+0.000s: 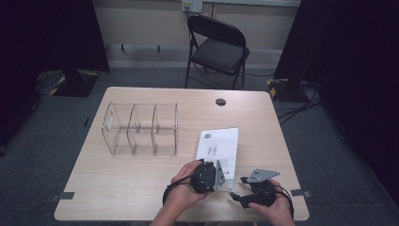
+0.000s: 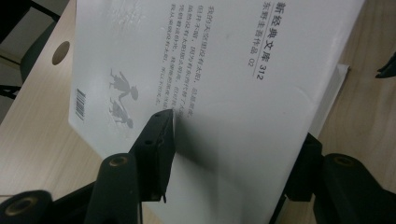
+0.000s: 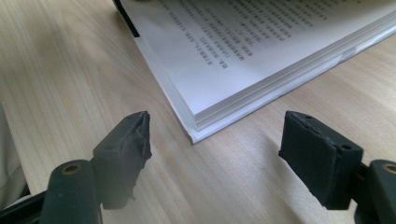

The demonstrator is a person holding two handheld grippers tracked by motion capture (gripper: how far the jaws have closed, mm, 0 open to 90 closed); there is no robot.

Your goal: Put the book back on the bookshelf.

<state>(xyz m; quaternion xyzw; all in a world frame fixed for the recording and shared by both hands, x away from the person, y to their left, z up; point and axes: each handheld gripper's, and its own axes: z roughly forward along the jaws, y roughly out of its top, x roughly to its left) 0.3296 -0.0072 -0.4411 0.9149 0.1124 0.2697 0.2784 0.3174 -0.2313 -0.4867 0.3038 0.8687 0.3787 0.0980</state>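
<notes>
Lying right of middle on the worktop point(image 1: 141, 181), toward the near edge: one book point(image 1: 217, 143), thin, white-covered, soft-bound. Printed on the cover: columns of grey Chinese text, a barcode at one corner, a small grey silhouette of two figures. Cover raised off the block of pages, with printed pages laid bare beneath in the right gripper view. Near corner of the page block flat on the wood.

Counted: one book, two hand-held grippers, one clear organiser point(image 1: 141, 129) with three compartments, one folding chair point(image 1: 219, 49), one round dark grommet point(image 1: 220, 101).

Left hand-held gripper point(image 2: 236, 130) at the book's near end, with the cover passing slantwise between its jaws; one jaw tip against the printed face, the other past the cover's edge. Cannot tell whether the pads press. Right hand-held gripper point(image 3: 217, 123) just beside the book's near corner, jaws wide, nothing between them but bare wood.

Organiser well apart from the book, left of middle, upright. Grommet near the far edge.

Pale wood-grain worktop with rounded corners, standing on grey carpet. Black chair behind it, against a light wall. Dark curtains on both sides, cables across the floor at the right.
</notes>
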